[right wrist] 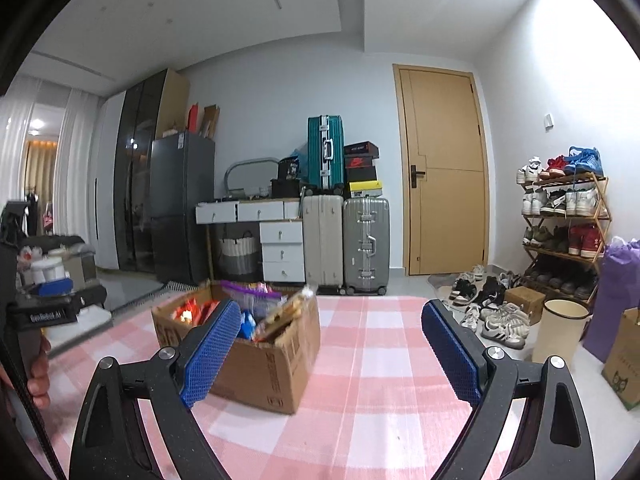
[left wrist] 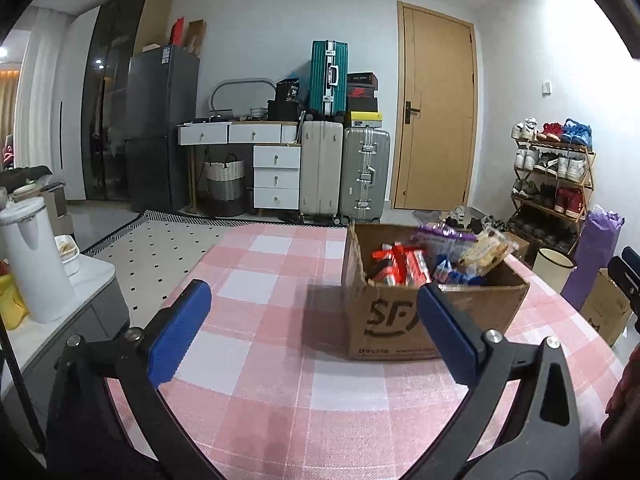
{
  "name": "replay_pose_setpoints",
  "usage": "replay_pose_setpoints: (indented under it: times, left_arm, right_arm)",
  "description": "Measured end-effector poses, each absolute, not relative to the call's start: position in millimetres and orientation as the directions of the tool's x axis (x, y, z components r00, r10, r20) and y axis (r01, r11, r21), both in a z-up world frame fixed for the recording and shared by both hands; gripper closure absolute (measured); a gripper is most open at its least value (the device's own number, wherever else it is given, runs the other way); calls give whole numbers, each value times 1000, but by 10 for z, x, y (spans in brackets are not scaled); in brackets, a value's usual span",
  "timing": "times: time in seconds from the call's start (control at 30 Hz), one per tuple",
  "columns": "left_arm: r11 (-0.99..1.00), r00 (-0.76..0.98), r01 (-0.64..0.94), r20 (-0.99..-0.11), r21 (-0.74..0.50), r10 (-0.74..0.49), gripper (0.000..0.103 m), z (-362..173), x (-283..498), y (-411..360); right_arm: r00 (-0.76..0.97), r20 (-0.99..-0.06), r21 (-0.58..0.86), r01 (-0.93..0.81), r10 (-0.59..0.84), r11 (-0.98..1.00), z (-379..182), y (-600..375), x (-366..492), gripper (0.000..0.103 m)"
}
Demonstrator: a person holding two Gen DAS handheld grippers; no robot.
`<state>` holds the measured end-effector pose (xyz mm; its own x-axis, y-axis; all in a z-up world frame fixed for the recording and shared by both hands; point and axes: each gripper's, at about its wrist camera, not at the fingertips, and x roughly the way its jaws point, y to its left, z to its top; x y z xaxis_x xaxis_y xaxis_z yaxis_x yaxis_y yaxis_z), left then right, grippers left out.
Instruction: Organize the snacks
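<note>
An open cardboard box (left wrist: 400, 328) marked SF stands on the pink checked tablecloth (left wrist: 260, 280). It holds red packets (left wrist: 400, 266), a purple pack (left wrist: 444, 238), a cookie bag (left wrist: 486, 250) and small blue packets (left wrist: 452, 270). My left gripper (left wrist: 314, 290) is open and holds nothing, with its right finger in front of the box's near wall. My right gripper (right wrist: 331, 307) is also open and holds nothing. The box (right wrist: 260, 372) sits behind its left finger. The snacks (right wrist: 252, 294) show above the rim. A hand (right wrist: 38, 372) holds the left gripper's handle at the left edge.
A white jug (left wrist: 30, 256) stands on a grey side counter to the left of the table. Beyond the table are suitcases (left wrist: 366, 172), a shoe rack (right wrist: 564, 224), a cream bin (right wrist: 560, 332) and a purple bag (left wrist: 592, 256).
</note>
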<state>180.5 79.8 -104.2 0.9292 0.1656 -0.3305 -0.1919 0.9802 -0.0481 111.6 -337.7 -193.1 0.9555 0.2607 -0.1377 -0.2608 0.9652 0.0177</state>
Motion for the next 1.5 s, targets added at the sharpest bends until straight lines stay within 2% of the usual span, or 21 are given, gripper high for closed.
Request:
replay_pose_setpoints:
  times: [0.27,0.67,1.5]
  left_arm:
    - [983,930,-185,-322,7,178,0,-1399,1920,729]
    - [987,932,-163,-326,7,156,1,-1422,1985,703]
    - [986,933,-165,-322,5,158,0,-1421,1976,708]
  right_arm:
    - [935,-193,46,-294,297,955,-2146,-3382,1254,9]
    - [918,-268,38,-293,293,955,-2203,-3287,1463,9]
    - [918,-264,48,-293,295,955,-2241,-3269,1501,6]
